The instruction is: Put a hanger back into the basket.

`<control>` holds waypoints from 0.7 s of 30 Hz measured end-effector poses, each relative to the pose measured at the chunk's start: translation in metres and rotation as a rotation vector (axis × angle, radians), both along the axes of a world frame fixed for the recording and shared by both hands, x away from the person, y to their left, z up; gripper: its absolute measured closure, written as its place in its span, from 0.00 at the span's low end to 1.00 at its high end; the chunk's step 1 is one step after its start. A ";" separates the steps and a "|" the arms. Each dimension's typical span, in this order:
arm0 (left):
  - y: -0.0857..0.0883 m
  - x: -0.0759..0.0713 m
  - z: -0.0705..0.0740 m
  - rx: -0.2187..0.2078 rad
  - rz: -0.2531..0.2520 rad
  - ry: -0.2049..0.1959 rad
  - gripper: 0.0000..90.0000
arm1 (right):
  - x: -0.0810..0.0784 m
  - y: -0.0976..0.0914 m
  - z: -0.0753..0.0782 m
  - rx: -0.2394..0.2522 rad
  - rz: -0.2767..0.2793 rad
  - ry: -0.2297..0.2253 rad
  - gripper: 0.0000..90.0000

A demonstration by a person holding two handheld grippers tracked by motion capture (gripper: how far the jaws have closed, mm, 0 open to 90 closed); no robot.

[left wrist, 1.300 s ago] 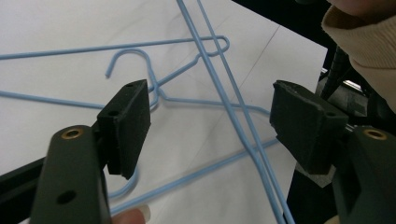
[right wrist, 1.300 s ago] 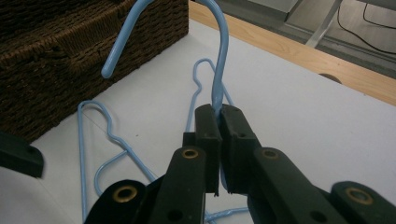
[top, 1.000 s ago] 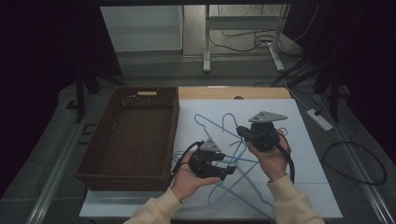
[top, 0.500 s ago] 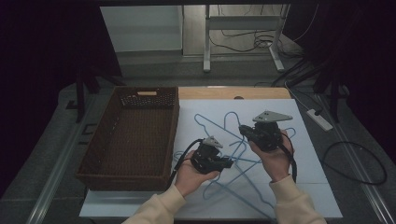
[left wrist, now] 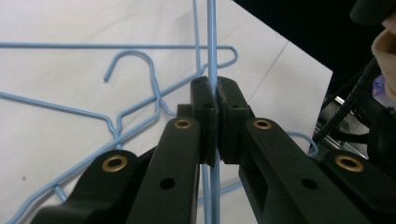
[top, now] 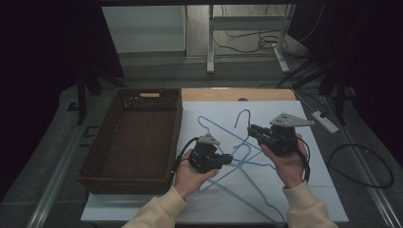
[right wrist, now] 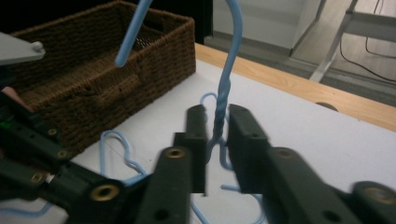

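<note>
Left gripper (left wrist: 215, 116) jaws clamped on blue hanger (left wrist: 211, 42) wire, right gripper (right wrist: 215, 135) jaws just opening around its twisted neck, hook cut off.

This looks like a lab or test room set up for recording, not a home. A table (top: 304, 209) with a plain white top and a bare wooden edge stands on a grey floor (top: 157, 66), with dark surroundings on both sides. Behind it rises a metal stand (top: 211, 42) on splayed feet, with loose black cables (top: 247, 40) trailing around it. A white power strip (top: 325, 121) lies beside the table, and another cable (top: 366, 164) loops across the floor at the right.
</note>
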State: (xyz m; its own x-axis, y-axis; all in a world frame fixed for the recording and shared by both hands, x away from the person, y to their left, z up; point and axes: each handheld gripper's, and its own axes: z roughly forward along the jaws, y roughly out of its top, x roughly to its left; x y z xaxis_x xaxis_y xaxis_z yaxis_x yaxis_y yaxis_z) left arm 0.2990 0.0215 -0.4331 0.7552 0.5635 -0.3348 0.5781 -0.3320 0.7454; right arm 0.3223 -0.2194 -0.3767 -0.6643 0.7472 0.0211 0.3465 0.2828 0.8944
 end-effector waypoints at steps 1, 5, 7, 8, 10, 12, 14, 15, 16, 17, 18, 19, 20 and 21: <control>0.001 0.000 0.001 -0.004 0.005 -0.002 0.97 | -0.002 -0.002 0.000 0.000 -0.001 -0.006 0.78; 0.006 0.000 0.008 -0.018 0.016 -0.013 0.97 | -0.010 -0.009 0.000 0.021 -0.003 -0.037 0.62; 0.009 -0.001 0.011 -0.022 0.020 -0.019 0.97 | -0.014 -0.014 -0.001 0.034 0.002 -0.048 0.54; 0.010 -0.001 0.012 -0.022 0.021 -0.022 0.97 | -0.016 -0.017 -0.002 0.034 0.003 -0.054 0.52; 0.014 -0.001 0.014 -0.026 0.024 -0.026 0.97 | -0.020 -0.022 -0.005 0.031 0.007 -0.060 0.49; 0.017 -0.001 0.016 -0.035 0.030 -0.026 0.97 | -0.022 -0.027 -0.010 0.029 0.021 -0.059 0.47; 0.021 0.000 0.019 -0.044 0.036 -0.025 0.97 | -0.024 -0.032 -0.017 0.027 0.030 -0.055 0.45; 0.023 0.000 0.020 -0.047 0.037 -0.026 0.97 | -0.025 -0.035 -0.021 0.025 0.032 -0.049 0.44; 0.024 0.000 0.021 -0.051 0.039 -0.025 0.97 | -0.026 -0.038 -0.024 0.024 0.033 -0.047 0.43; 0.026 0.000 0.022 -0.057 0.041 -0.027 0.97 | -0.026 -0.040 -0.026 0.022 0.033 -0.044 0.43; 0.027 0.000 0.024 -0.062 0.043 -0.028 0.97 | -0.027 -0.042 -0.029 0.025 0.033 -0.039 0.42; 0.029 0.001 0.025 -0.068 0.044 -0.029 0.97 | -0.027 -0.044 -0.032 0.031 0.031 -0.034 0.42; 0.031 0.001 0.027 -0.076 0.047 -0.030 0.97 | -0.028 -0.046 -0.034 0.033 0.028 -0.032 0.42; 0.034 0.001 0.029 -0.081 0.049 -0.032 0.97 | -0.029 -0.048 -0.036 0.032 0.028 -0.029 0.41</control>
State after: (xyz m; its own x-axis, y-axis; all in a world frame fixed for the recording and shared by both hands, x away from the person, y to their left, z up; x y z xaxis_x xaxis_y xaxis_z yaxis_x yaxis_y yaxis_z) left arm 0.3000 0.0550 -0.4041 0.7386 0.5718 -0.3570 0.5676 -0.2418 0.7870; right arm 0.2932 -0.2678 -0.4131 -0.6857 0.7274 0.0256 0.3128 0.2628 0.9127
